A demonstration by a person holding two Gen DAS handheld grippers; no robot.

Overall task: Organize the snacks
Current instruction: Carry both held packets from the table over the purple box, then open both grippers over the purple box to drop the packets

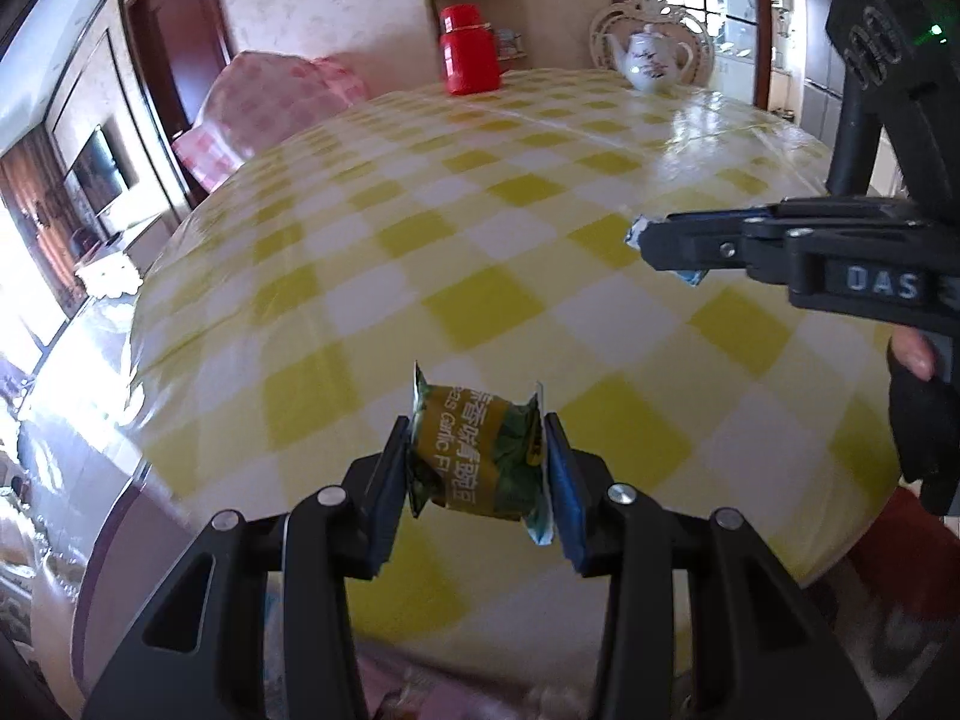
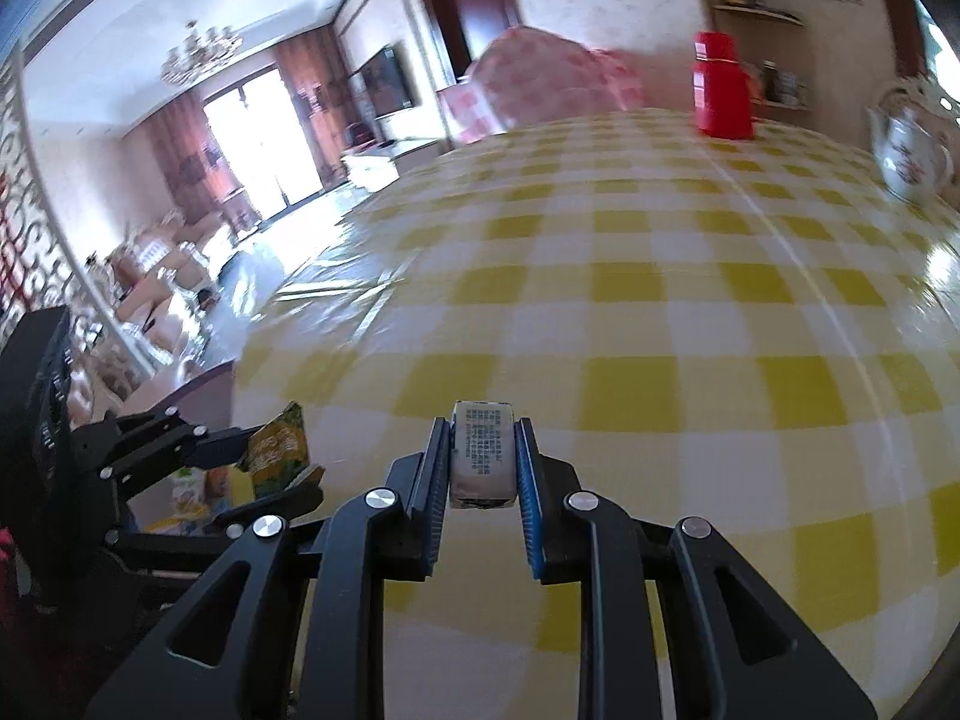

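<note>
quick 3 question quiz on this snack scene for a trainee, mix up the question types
1. True or false: the left gripper is shut on a green snack packet.
2. What does the right gripper hold? A) a red canister B) a small pale snack packet C) nothing
3. Fill in: on the far side of the yellow checked table, the red canister stands to the ___ of the white teapot, as seen in the left wrist view.

Key
1. True
2. B, the small pale snack packet
3. left
</note>
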